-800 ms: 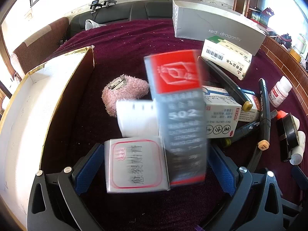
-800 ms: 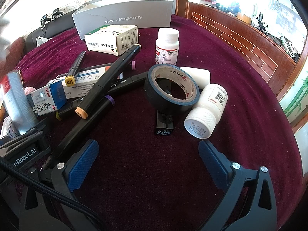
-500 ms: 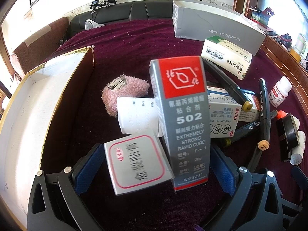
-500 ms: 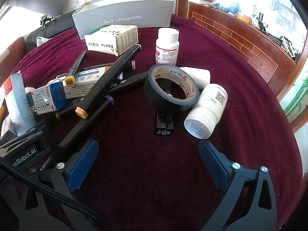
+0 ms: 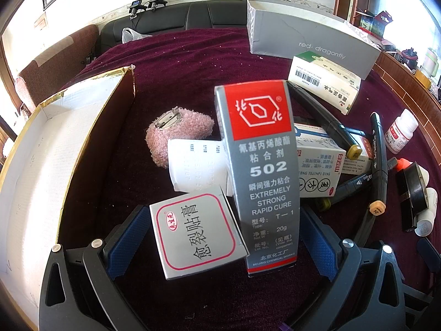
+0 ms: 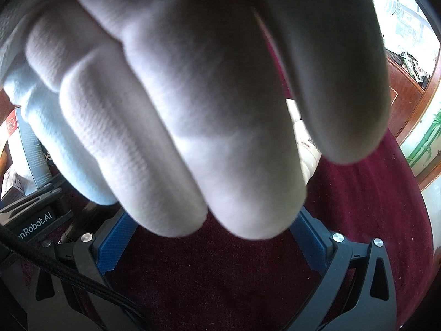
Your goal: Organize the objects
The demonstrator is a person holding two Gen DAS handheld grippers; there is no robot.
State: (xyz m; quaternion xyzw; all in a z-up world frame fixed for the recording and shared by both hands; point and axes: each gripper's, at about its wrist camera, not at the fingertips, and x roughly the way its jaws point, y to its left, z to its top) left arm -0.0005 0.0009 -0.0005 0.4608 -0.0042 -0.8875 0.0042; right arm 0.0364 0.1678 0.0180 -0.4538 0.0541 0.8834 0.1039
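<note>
In the left wrist view my left gripper [image 5: 220, 237] is open around two boxes. A grey and red 502 glue box [image 5: 261, 171] stands upright between the fingers. A small silver box with red Chinese writing [image 5: 197, 233] lies tilted beside it on the left. Neither is clamped. A white receipt roll [image 5: 194, 167] and a pink fuzzy brooch [image 5: 179, 135] lie just beyond. In the right wrist view a white-gloved hand [image 6: 206, 96] covers most of the view. My right gripper [image 6: 212, 245] is open and empty below it.
An open gold-edged white box [image 5: 41, 165] lies at the left. At the right are medicine boxes [image 5: 323, 82], black markers [image 5: 377, 160], a black tape roll [image 5: 413, 190], white bottles [image 5: 399, 132] and a grey shoebox [image 5: 311, 44]. The table has a maroon cloth [image 6: 358, 207].
The 502 glue box came to rest upright between my left fingers and the silver box tilted. A gloved hand moved in front of the right wrist camera.
</note>
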